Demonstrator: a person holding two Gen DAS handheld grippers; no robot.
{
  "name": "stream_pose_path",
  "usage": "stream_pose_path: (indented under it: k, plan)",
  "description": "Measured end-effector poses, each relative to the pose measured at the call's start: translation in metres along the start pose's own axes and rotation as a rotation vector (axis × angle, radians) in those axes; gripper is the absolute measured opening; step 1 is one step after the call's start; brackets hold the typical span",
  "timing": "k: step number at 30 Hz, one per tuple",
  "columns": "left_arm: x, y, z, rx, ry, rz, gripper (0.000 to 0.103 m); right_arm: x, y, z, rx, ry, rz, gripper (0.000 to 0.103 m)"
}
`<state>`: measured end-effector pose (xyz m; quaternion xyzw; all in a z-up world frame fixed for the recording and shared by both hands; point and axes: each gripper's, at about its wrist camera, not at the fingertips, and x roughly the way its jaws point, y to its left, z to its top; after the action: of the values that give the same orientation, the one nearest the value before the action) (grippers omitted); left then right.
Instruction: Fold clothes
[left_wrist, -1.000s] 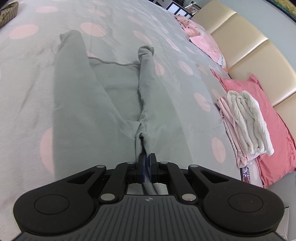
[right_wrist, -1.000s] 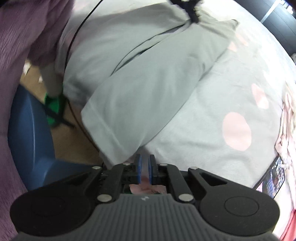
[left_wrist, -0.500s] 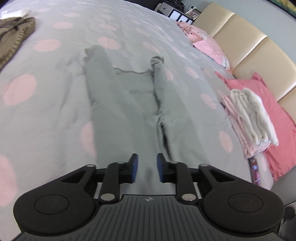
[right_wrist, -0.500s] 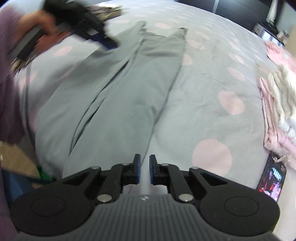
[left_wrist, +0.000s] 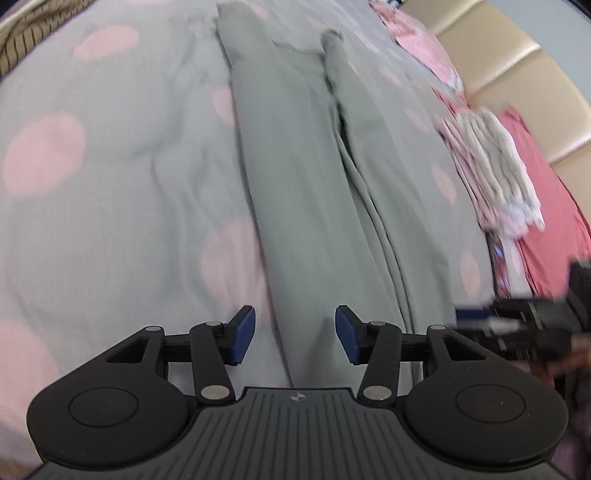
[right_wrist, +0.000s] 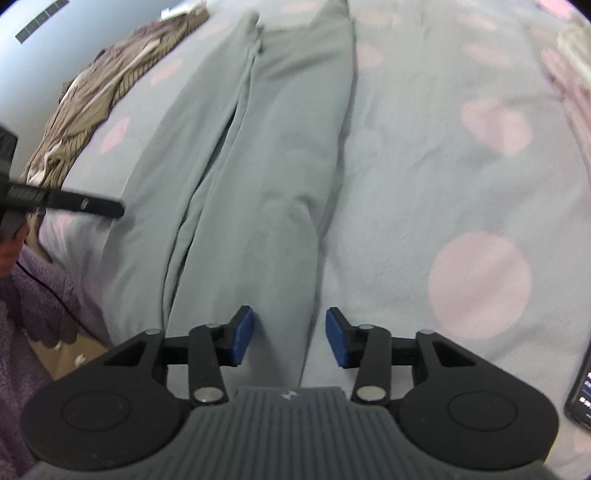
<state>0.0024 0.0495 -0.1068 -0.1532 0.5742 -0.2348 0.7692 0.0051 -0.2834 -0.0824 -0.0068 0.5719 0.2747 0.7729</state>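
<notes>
Both grippers, left and right, just opening, empty above grey trousers.

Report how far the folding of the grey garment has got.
Done: grey garment lies lengthwise on the spotted bedspread, both sides folded in. In hand: nothing; left tongs and right tongs have just opened, both empty. Left: folding it crosswise.

I see soft, even daylight without glare, motion blur on the bedspread in both views, and fisheye bending at the edges.
</notes>
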Motion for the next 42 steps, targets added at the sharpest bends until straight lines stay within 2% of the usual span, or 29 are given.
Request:
stream_pose_path:
  k: [2, 5, 8, 12, 14, 21, 25, 26, 27, 28, 30, 32, 35, 39, 40, 42]
  plan:
    - [0.002, -0.009, -0.019, 0.015, 0.048, -0.023, 0.046, -0.001, -0.001, 0.002, 0.0, 0.043, 0.029, 0.051]
    - [0.007, -0.023, -0.043, 0.077, 0.122, -0.001, 0.046, 0.003, -0.004, 0.005, 0.004, 0.106, 0.075, 0.051]
    - [0.02, -0.033, -0.059, 0.15, 0.203, 0.05, 0.046, 0.004, -0.01, 0.002, 0.005, 0.17, 0.122, 0.05]
    - [0.037, -0.037, -0.072, 0.208, 0.272, 0.104, 0.046, 0.006, -0.011, -0.006, -0.011, 0.25, 0.156, 0.05]
    - [0.042, -0.036, -0.074, 0.215, 0.285, 0.117, 0.046, 0.009, -0.007, -0.012, -0.034, 0.294, 0.155, 0.05]
    - [0.053, -0.026, -0.072, 0.241, 0.247, 0.069, 0.046, 0.028, -0.008, -0.037, -0.031, 0.39, 0.123, 0.05]
    - [0.059, -0.031, -0.076, 0.296, 0.257, 0.058, 0.045, 0.046, -0.017, -0.046, 0.047, 0.387, 0.139, 0.046]
    - [0.06, -0.032, -0.078, 0.311, 0.262, 0.053, 0.039, 0.046, -0.017, -0.047, 0.053, 0.383, 0.152, 0.037]
    - [0.059, -0.033, -0.079, 0.326, 0.267, 0.046, 0.031, 0.044, -0.017, -0.047, 0.052, 0.382, 0.167, 0.02]
    - [0.058, -0.032, -0.079, 0.327, 0.278, 0.027, 0.018, 0.042, -0.017, -0.047, 0.05, 0.38, 0.181, 0.018]
    - [0.055, -0.027, -0.076, 0.305, 0.299, 0.008, 0.011, 0.035, -0.015, -0.047, 0.02, 0.383, 0.179, 0.013]
    - [0.048, -0.021, -0.076, 0.283, 0.321, -0.011, 0.006, 0.027, -0.015, -0.047, 0.011, 0.385, 0.172, 0.011]
    - [0.038, -0.014, -0.078, 0.262, 0.347, -0.034, 0.005, 0.022, -0.021, -0.05, 0.025, 0.385, 0.158, 0.011]
    - [0.043, -0.012, -0.078, 0.265, 0.342, -0.023, 0.005, 0.028, -0.016, -0.053, 0.011, 0.388, 0.145, 0.011]
    - [0.046, -0.014, -0.075, 0.252, 0.343, -0.03, 0.005, 0.029, -0.013, -0.052, 0.001, 0.386, 0.143, 0.012]
    - [0.047, -0.012, -0.073, 0.226, 0.339, -0.039, 0.007, 0.028, -0.01, -0.051, -0.009, 0.377, 0.137, 0.026]
